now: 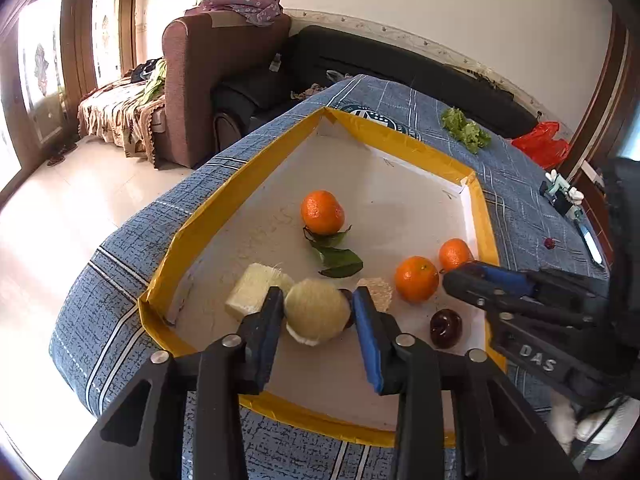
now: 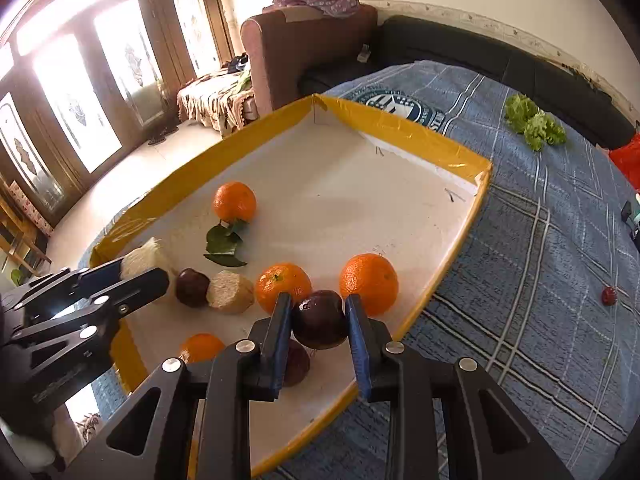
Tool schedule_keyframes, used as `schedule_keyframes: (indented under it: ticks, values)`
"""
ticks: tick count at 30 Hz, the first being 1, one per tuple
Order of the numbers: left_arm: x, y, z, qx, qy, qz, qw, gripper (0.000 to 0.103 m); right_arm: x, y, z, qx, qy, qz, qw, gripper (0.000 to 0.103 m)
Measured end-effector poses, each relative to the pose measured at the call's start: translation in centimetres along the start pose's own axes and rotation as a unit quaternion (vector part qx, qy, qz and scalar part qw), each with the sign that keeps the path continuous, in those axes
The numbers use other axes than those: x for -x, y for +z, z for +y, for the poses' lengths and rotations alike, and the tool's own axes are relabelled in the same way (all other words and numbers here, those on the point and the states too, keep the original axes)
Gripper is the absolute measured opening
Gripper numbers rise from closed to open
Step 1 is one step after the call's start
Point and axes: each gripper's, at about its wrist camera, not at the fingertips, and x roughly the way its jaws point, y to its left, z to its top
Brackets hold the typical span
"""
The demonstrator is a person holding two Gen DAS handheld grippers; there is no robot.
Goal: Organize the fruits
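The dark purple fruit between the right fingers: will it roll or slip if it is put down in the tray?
The dark purple fruit looks round, so it would probably roll on the flat white tray. Its skin looks smooth and shiny, so it may slip between the flat fingers. It seems firm, since the grip shows no dent.

We see a brown armchair (image 1: 224,80) beyond the blue checked cloth (image 1: 516,184), and we place the rest by that chair. A purple garment (image 1: 248,2) lies on its back. A patterned throw (image 1: 116,110) covers the seat to its left, before the glazed doors (image 2: 80,92). A black sofa (image 1: 380,60) stands just right of it. A red bag (image 1: 540,144) lies well to its right, past the sofa.
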Motion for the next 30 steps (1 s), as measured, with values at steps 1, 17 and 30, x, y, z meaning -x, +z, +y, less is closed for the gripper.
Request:
schedule_keyframes:
  ticks: [1,17,30]
  values:
    - [0.2,0.1,0.2,0.006,-0.006,-0.003,1.0000,0.041,-0.3,0.0,0.0,0.003,-0.007,-0.001,1.000,0.031]
    - [5.1,0.2,-2.6,0.035,-0.090,-0.052,0.9940,0.092,4.4,-0.2,-5.8,-0.081,0.015,-0.053,0.995,0.045]
    - [5.2,-0.7,-6.9,0.012,-0.160,-0.013,0.9869,0.092,10.3,-4.0,-21.3,-0.203,-0.109,-0.081,0.970,0.048]
